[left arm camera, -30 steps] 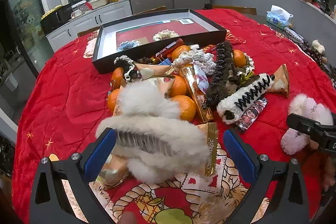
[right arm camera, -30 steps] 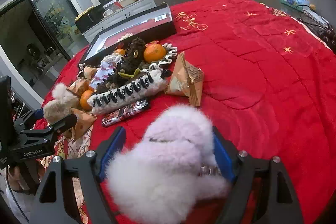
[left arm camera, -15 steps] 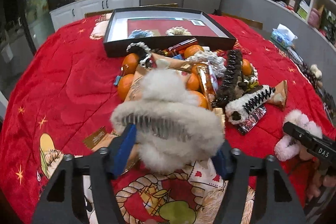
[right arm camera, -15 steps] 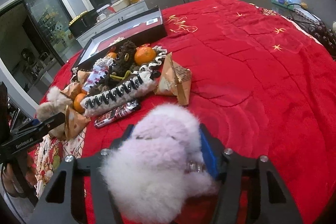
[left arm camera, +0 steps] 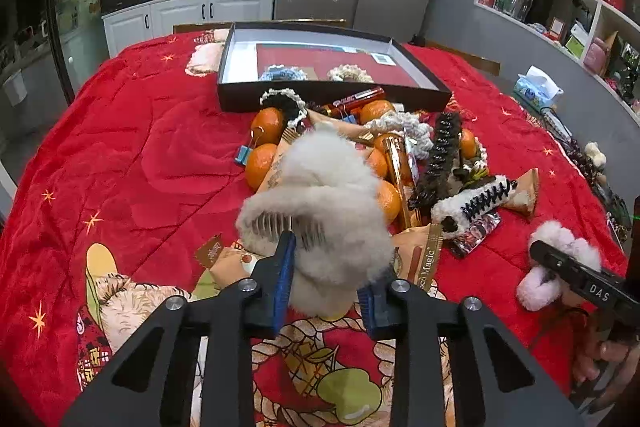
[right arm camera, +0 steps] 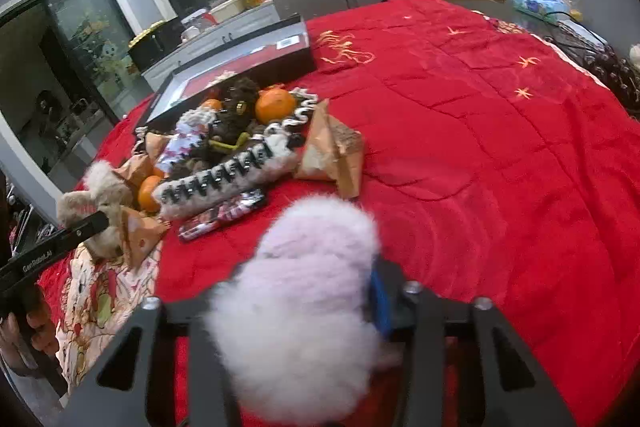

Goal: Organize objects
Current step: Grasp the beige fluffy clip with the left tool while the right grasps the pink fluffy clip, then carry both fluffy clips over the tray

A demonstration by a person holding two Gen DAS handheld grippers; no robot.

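Left claw (left arm camera: 326,287) clamped on a grey-white fluffy clip (left arm camera: 320,211), blue pads (left arm camera: 282,283) pressed into the fur on both sides, comb teeth showing on its left face; clip is held above the near edge of the pile, whether it touches what lies under it I cannot tell. Right claw (right arm camera: 304,303) clamped on a pink fluffy clip (right arm camera: 308,287); only the right blue pad (right arm camera: 380,303) is visible, the left one is buried in fur. Pink clip sits over bare red cloth (right arm camera: 500,167) on the desk, right of the pile. Pile mid-desk: oranges (left arm camera: 262,161), gold snack packs (left arm camera: 426,259), a black clip (left arm camera: 440,151), a white fuzzy clip with black teeth (left arm camera: 472,203), a dark wrapped bar (left arm camera: 474,233). Black tray (left arm camera: 332,95) just behind the pile, with a blue scrunchie (left arm camera: 282,73) and a cream scrunchie (left arm camera: 350,74) inside near its front wall. Tissue pack (left arm camera: 536,93) at the far right edge.
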